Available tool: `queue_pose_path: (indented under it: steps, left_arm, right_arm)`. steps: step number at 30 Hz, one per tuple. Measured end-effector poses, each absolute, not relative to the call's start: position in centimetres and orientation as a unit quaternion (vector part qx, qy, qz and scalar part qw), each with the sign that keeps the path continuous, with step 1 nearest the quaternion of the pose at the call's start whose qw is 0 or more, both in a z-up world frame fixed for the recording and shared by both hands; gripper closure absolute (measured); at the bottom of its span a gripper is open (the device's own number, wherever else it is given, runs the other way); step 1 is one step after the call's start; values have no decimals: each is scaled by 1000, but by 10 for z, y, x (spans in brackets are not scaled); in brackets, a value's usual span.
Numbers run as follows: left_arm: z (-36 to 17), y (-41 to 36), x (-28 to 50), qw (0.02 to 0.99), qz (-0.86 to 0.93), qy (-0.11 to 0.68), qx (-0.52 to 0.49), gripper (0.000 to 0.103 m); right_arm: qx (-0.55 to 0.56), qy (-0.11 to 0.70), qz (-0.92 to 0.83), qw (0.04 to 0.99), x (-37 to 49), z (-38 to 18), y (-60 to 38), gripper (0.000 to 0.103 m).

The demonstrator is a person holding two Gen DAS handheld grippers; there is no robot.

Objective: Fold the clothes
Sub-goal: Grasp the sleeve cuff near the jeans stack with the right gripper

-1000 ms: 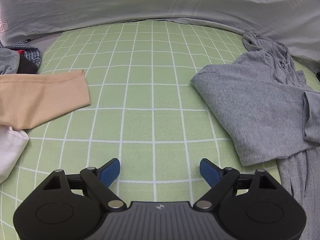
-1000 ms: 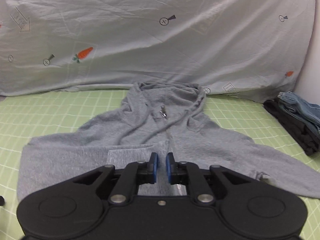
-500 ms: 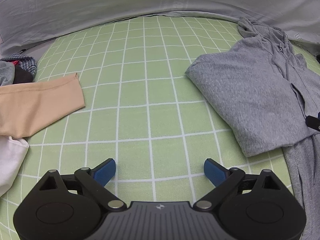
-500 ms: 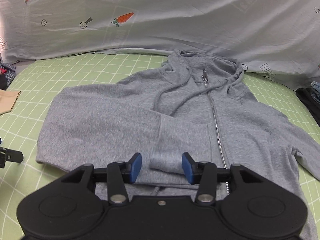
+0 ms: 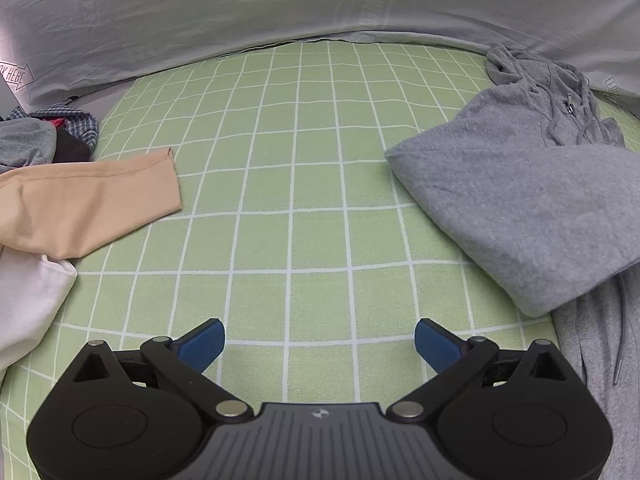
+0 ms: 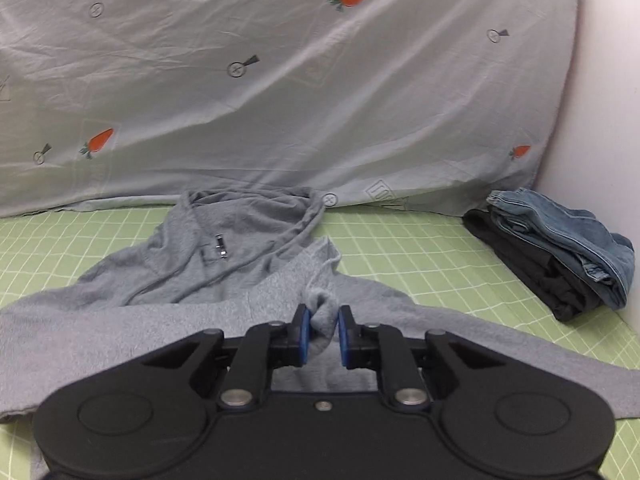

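A grey zip hoodie [image 6: 208,276] lies on the green checked sheet [image 5: 296,200], hood toward the back, one sleeve folded over its front. My right gripper [image 6: 322,334] is closed on a bunched fold of the hoodie's grey fabric, which sits between the blue pads and is lifted slightly. In the left wrist view the hoodie [image 5: 532,208] lies at the right. My left gripper [image 5: 319,342] is open and empty, low over the bare sheet, left of the hoodie.
A beige garment [image 5: 88,204] and a white one [image 5: 28,300] lie at the left, with a pile of clothes [image 5: 48,140] behind. Folded jeans on dark clothes [image 6: 560,256] sit at the right. A grey carrot-print sheet [image 6: 280,100] hangs behind.
My right gripper, shut a second ago and open half a second ago, has closed on a fold of the hoodie and dropped lower. My left gripper stayed open, shifting slightly.
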State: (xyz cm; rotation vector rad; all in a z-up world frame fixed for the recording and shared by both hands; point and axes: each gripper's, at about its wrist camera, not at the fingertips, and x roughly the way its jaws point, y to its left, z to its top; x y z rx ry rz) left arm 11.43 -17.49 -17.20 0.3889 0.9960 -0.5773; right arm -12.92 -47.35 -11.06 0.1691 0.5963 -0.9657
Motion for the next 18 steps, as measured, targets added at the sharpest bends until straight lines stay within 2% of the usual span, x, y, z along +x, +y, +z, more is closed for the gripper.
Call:
queue_pose_path:
  steps: [6, 18]
  left_arm:
    - [-162, -202, 75, 837, -228, 476, 144, 3]
    - [-170, -275, 40, 841, -220, 459, 185, 3]
  right_arm:
    - [105, 279, -440, 847, -156, -116, -519, 88]
    - [130, 250, -408, 868, -199, -122, -589, 88]
